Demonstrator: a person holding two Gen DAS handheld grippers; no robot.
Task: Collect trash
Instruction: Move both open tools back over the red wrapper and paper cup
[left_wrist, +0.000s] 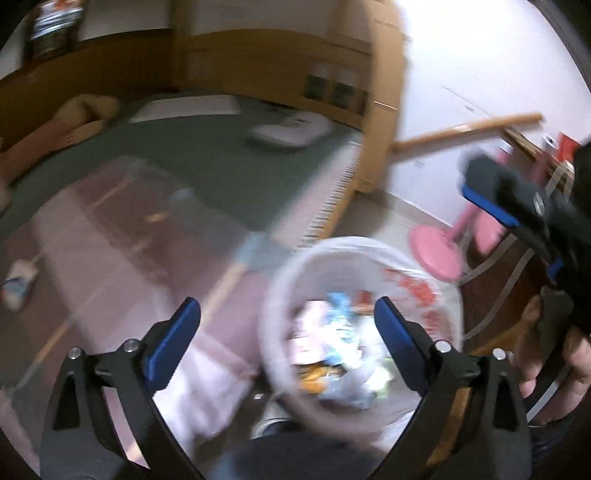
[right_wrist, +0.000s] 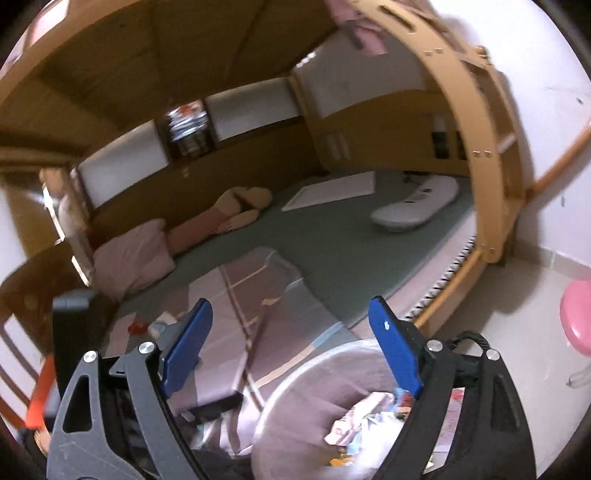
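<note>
Risks, judged from the present layout. The trash bin (left_wrist: 354, 332), a white bag-lined pail on the floor just beside the bed, is already heaped with wrappers (left_wrist: 332, 354); anything more dropped in loosely could slide off the pile and land on the floor or on the bedding. Both views are smeared, so aim at small items is likely poor. A carton (left_wrist: 18, 284) lies well apart from the bin on the striped blanket (left_wrist: 110, 229), with more scraps (right_wrist: 147, 326) near the blanket's far edge in the right wrist view; soft, rumpled cloth may be pinched along with a scrap.

Tools. Left tool (left_wrist: 288, 332): released, fingers wide apart, nothing between them, hanging over the bin's mouth. Right tool (right_wrist: 291, 343): likewise released and empty, above the blanket and bin rim; a hand (left_wrist: 554, 354) holds its grip.

Surface and room. Lower bunk with green mattress (left_wrist: 221, 155), pink pillow (right_wrist: 133, 254), stuffed toy (right_wrist: 240, 206), white board (right_wrist: 332, 192), white keyboard-like item (right_wrist: 417, 206). Wooden bed frame (right_wrist: 491, 155), white wall, pale tiled floor, pink stool (left_wrist: 439, 251) near the bin.
</note>
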